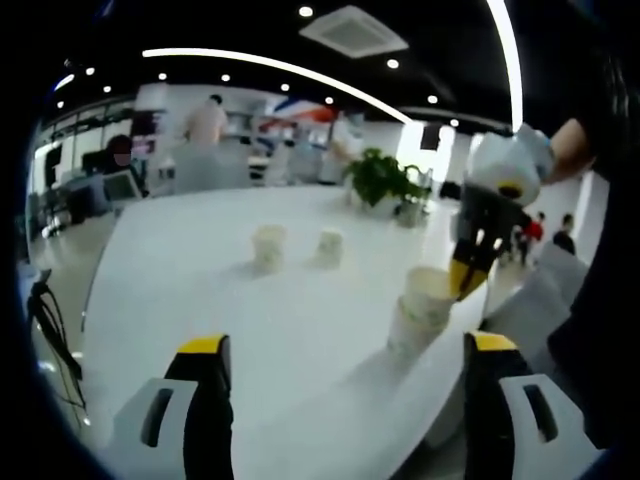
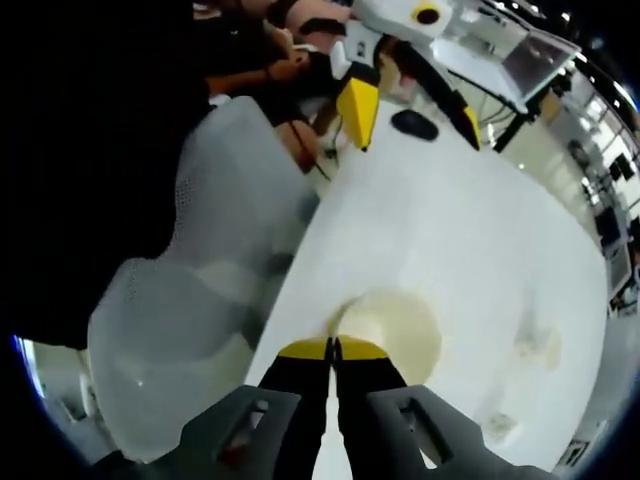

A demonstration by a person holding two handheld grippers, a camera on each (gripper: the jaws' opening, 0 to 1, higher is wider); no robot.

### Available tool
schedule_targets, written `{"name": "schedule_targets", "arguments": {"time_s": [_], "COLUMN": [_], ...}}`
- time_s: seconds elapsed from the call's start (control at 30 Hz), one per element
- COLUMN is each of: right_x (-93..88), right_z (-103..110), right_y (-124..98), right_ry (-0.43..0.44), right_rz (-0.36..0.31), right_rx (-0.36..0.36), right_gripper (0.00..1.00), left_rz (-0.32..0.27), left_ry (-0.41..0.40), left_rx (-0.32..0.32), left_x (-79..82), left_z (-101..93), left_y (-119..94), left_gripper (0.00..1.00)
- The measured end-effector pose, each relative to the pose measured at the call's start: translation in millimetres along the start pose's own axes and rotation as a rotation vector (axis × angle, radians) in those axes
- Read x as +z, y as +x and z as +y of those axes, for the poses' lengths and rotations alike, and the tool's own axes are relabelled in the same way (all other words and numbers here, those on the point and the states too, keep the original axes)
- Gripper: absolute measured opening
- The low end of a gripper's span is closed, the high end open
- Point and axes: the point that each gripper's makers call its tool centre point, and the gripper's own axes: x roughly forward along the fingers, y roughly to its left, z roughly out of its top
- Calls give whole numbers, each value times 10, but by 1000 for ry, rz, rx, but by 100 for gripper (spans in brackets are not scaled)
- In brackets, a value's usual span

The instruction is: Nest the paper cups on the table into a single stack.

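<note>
A stack of white paper cups (image 1: 418,312) stands near the table's right edge. My right gripper (image 1: 463,283) reaches down from the upper right, its yellow tips at the rim of the top cup (image 2: 395,330). In the right gripper view its jaws (image 2: 335,347) are pressed together on that rim's near side. Farther back, two single cups (image 1: 268,246) (image 1: 330,245) stand apart on the white table (image 1: 200,280). My left gripper (image 1: 347,343) hangs open in front of the stack with nothing between its jaws; it also shows at the top of the right gripper view (image 2: 415,135).
A potted plant (image 1: 380,178) stands at the table's far end. A white mesh chair (image 2: 190,290) sits beside the table edge by the stack. A small black object (image 2: 413,124) lies on the table. People stand in the office behind.
</note>
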Motion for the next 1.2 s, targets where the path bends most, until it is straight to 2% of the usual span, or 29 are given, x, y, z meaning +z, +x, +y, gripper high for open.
{"name": "schedule_targets", "arguments": {"time_s": [0.4, 0.53, 1.03, 1.17, 1.2], "right_x": [-4, -22, -46, -44, -38], "right_z": [7, 33, 57, 45, 15], "right_y": [61, 71, 85, 79, 50], "right_ry": [-41, -26, -28, -24, -44], "right_rz": [10, 11, 16, 13, 10], "right_rx": [12, 28, 20, 12, -11], "right_gripper": [0, 0, 2, 3, 3], "left_rz": [5, 10, 5, 6, 4], "left_ry": [-10, -17, -14, -14, -13], "left_rx": [1, 1, 1, 5, 6], "left_x": [-38, -66, -43, -33, -24], "left_z": [-6, -15, -23, -8, -7], "left_y": [-13, -11, -38, -47, -49], "left_gripper": [94, 94, 94, 94, 94]}}
